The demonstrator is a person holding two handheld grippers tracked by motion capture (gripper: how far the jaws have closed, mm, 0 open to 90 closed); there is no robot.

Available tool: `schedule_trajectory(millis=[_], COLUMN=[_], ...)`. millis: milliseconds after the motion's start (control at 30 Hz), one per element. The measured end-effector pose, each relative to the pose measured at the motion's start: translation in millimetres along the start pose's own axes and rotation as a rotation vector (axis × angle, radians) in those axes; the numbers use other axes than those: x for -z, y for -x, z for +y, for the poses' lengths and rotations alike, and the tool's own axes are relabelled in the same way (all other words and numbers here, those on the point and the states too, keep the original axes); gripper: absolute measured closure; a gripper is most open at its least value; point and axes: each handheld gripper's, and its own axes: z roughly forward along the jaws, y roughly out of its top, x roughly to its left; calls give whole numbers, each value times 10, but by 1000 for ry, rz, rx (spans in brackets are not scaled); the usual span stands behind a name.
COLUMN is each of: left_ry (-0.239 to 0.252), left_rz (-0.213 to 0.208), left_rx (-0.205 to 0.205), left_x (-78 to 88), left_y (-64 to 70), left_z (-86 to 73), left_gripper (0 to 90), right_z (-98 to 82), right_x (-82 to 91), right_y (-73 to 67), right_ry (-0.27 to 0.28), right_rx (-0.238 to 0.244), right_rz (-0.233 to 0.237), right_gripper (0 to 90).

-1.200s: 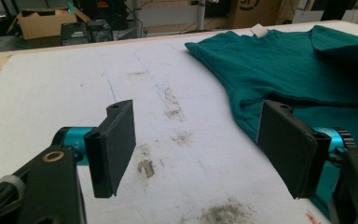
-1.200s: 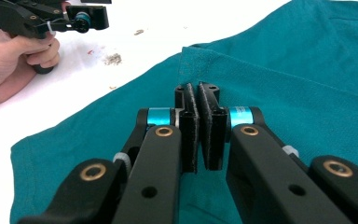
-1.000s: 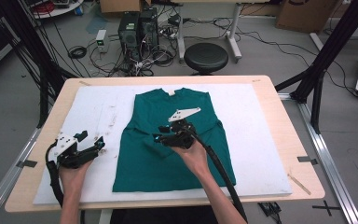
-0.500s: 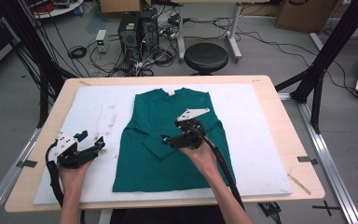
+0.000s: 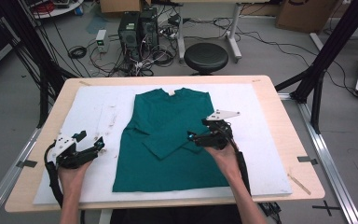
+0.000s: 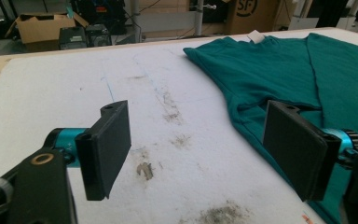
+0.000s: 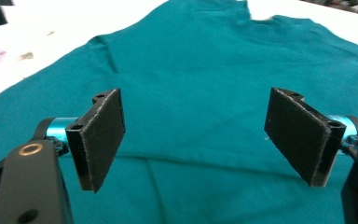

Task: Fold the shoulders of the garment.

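White mat (image 5: 261, 154): right claw (image 5: 192, 136) opened, shifted right off sleeve (image 5: 168, 147).

A teal T-shirt (image 5: 168, 135) lies flat on the white foam pad (image 5: 261, 116) that covers most of the wooden table (image 5: 298, 144), its collar toward the far edge and its hem near the front edge. One sleeve is folded in across the chest. The right gripper (image 5: 193, 136) hangs over the shirt's right half, just beside that folded sleeve, its jaws having just been opening with nothing between them. The left gripper (image 5: 100, 143) sits over bare pad toward the front left corner, just off the shirt's left side, jaws apart and having just been opening too. Both forearms come in over the front edge.
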Motion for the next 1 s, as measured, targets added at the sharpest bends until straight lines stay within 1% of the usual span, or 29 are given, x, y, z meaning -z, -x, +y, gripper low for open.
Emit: schedule_trajectory(millis=[67, 133, 167, 200, 233, 333, 400, 500, 567, 600, 667, 733, 767, 800, 900, 967, 1000], left_ry=[-1, -6, -9, -9, -19, -14, -13, -12, -13, -8, 1, 7, 22, 27, 48, 64, 66], left_rz=[0, 4, 3, 3, 1, 3, 8, 11, 10, 9, 6, 3, 1, 1, -21, -36, -37], left_rx=[7, 3, 2, 2, -1, -2, -5, -14, -21, -18, -23, -19, -20, -20, -30, -45, -51], left_x=[-3, -6, -11, -11, -17, -15, -14, -15, -15, -15, -6, 1, 14, 16, 23, 43, 61], left_y=[-5, 1, 1, 1, 0, 5, 8, 19, 24, 27, 27, 29, 28, 28, 47, 82, 106], left_z=[1, 2, 3, 3, 7, 6, 6, 8, 11, 10, 16, 19, 26, 29, 50, 83, 102], left_gripper=[221, 208, 208, 208, 205, 203, 203, 203, 203, 203, 203, 203, 203, 203, 204, 215, 216], right_z=[-60, -127, -169, -169, -239, -352, -428, -527, -570, -598, -637, -659, -701, -719, -768, -802, -821], right_x=[81, 173, 231, 231, 323, 439, 519, 635, 696, 733, 777, 796, 833, 845, 866, 870, 872], right_y=[60, 135, 184, 184, 260, 361, 429, 514, 544, 559, 580, 594, 623, 635, 662, 673, 673], right_ry=[14, 25, 36, 36, 53, 65, 77, 88, 100, 113, 125, 131, 148, 159, 171, 176, 179], right_rx=[-6, -14, -29, -29, -46, -60, -81, -92, -94, -95, -98, -100, -113, -121, -139, -143, -155], right_rz=[-17, -26, -32, -32, -44, -85, -101, -135, -149, -163, -179, -185, -199, -202, -222, -238, -246], right_gripper=[207, 207, 207, 207, 207, 207, 207, 207, 207, 207, 230, 231, 227, 223, 219, 223, 225])
